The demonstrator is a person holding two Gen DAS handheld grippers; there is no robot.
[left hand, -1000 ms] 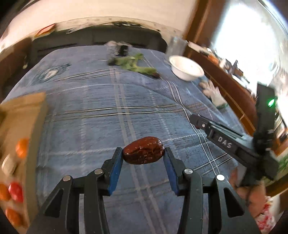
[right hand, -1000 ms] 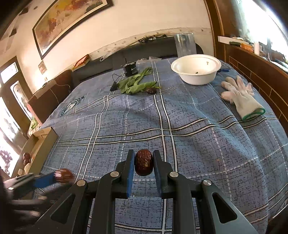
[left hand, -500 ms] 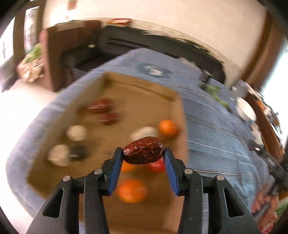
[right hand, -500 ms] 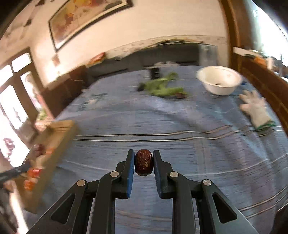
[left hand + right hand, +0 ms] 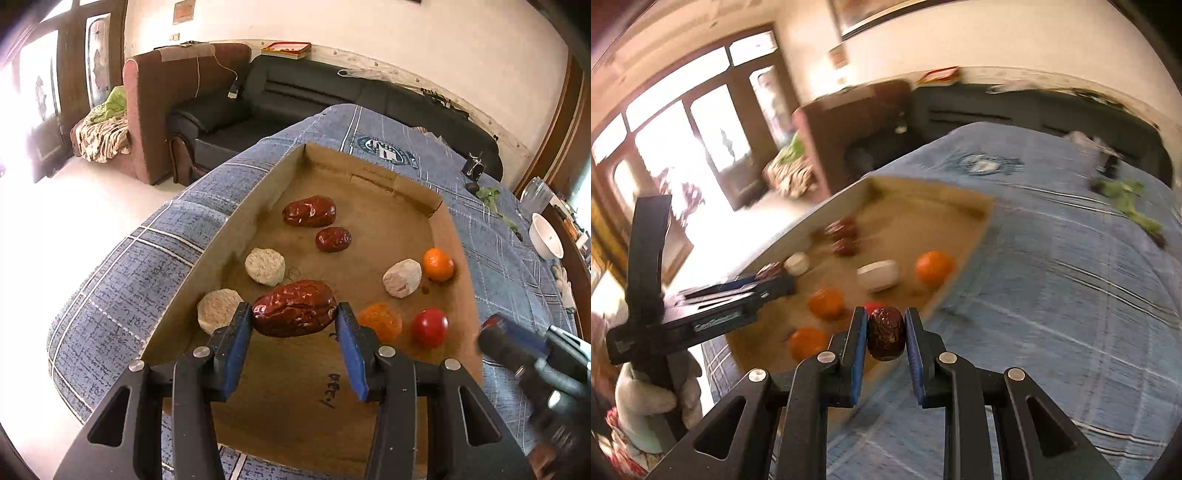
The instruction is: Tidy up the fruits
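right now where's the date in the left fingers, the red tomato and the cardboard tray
date in the left fingers (image 5: 294, 313), left wrist view, middle of its wrinkled skin
red tomato (image 5: 429, 327), left wrist view, centre of its shiny side
cardboard tray (image 5: 369, 218), left wrist view, bare floor

place: somebody's living room, lived-in home | far wall: long black sofa (image 5: 332, 92) | far left: brown armchair (image 5: 162, 107) with a patterned blanket (image 5: 101, 134) piled beside it | left: big wood-framed glass doors (image 5: 683, 140), sun pouring in | up high: framed picture (image 5: 871, 13) | near: table under a blue plaid cloth (image 5: 155, 243)
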